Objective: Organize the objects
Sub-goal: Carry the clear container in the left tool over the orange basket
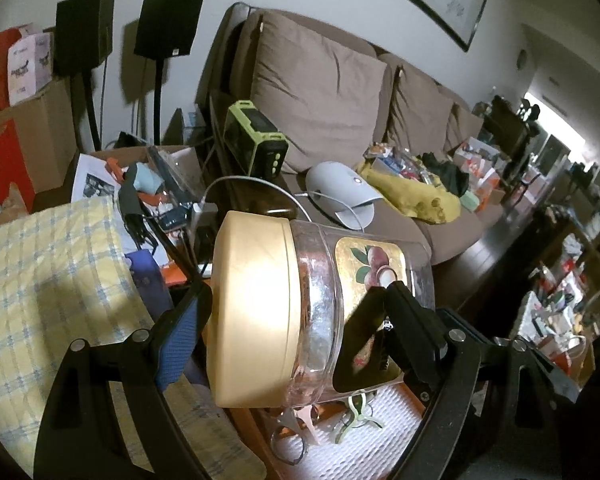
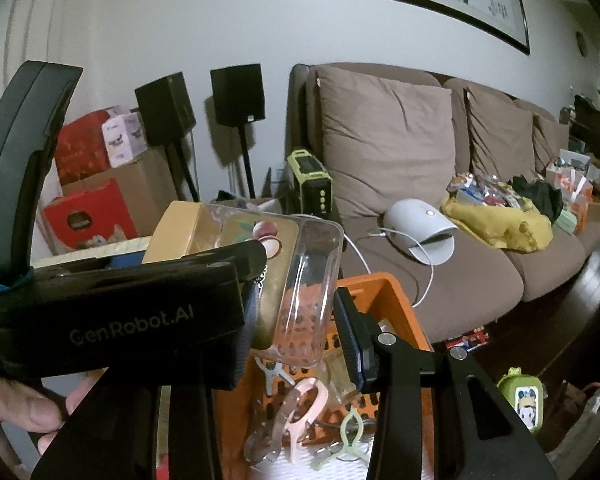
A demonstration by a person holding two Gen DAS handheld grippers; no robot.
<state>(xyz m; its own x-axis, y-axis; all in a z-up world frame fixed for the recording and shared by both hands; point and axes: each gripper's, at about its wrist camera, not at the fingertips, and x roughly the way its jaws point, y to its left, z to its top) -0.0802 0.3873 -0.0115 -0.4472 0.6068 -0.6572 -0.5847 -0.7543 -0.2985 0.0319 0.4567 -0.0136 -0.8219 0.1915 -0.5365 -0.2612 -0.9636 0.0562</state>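
Note:
A clear plastic jar (image 1: 320,312) with a tan lid (image 1: 252,312) and a gold fruit label lies on its side in the air. My left gripper (image 1: 296,320) is shut on it, the blue pad against the lid and the other finger on the label side. In the right wrist view the jar (image 2: 300,280) hangs over an orange basket (image 2: 396,292). Its base end fills the gap between the pads of my right gripper (image 2: 300,320). The left gripper's body (image 2: 132,320) covers most of my right gripper's left finger. A hand (image 2: 28,408) holds it from below.
Pink clips (image 2: 304,404) and green clips (image 2: 352,428) lie in and before the basket on a white mat (image 1: 380,440). A checked cloth (image 1: 40,280) lies to the left. Behind stand a brown sofa (image 2: 420,280) with a white device (image 2: 420,232), a green power unit (image 2: 312,184), speakers and boxes.

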